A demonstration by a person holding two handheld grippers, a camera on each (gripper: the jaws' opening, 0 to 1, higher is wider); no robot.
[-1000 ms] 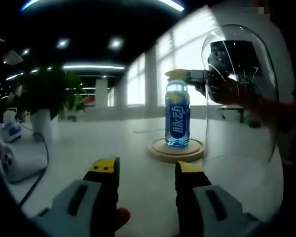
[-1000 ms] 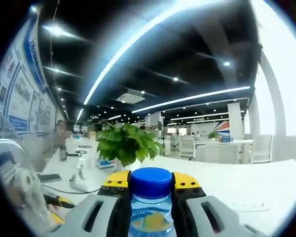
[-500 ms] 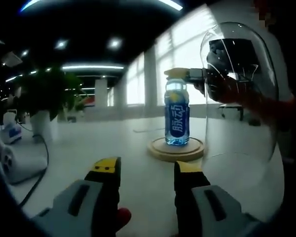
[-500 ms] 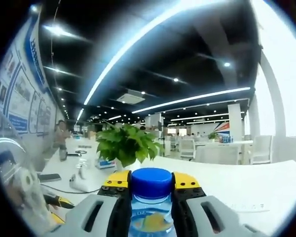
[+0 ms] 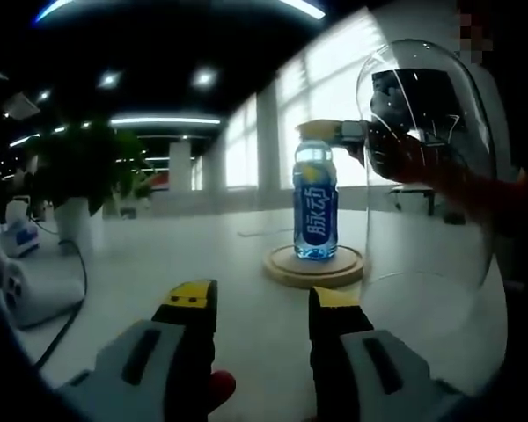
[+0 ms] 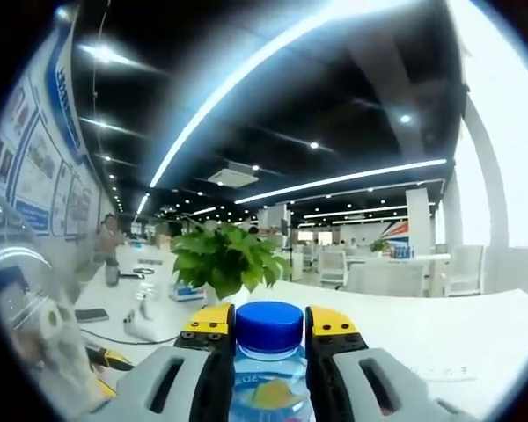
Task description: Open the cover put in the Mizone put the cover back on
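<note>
In the left gripper view, the left tool (image 5: 251, 303) hovers low over the white table (image 5: 202, 255), its yellow-tipped jaws spread apart with nothing between them. Past it, right of centre, the blue Mizone bottle (image 5: 316, 211) stands upright on a round wooden base (image 5: 314, 266). The right tool (image 5: 334, 132) reaches in from the right and grips the bottle at its neck. Just to the right of the base, the clear glass cover (image 5: 427, 167) is off, held up near the camera; what holds it cannot be made out. A person's red sleeve (image 5: 458, 180) shows through the glass. Far left, a potted plant (image 5: 84, 167) sits on the table. In the right gripper view, the right tool's jaws are clenched on either side of the bottle just below its blue cap (image 6: 268, 322). Beyond, the plant (image 6: 224, 258) stands on the table, and a person stands far left.
</note>
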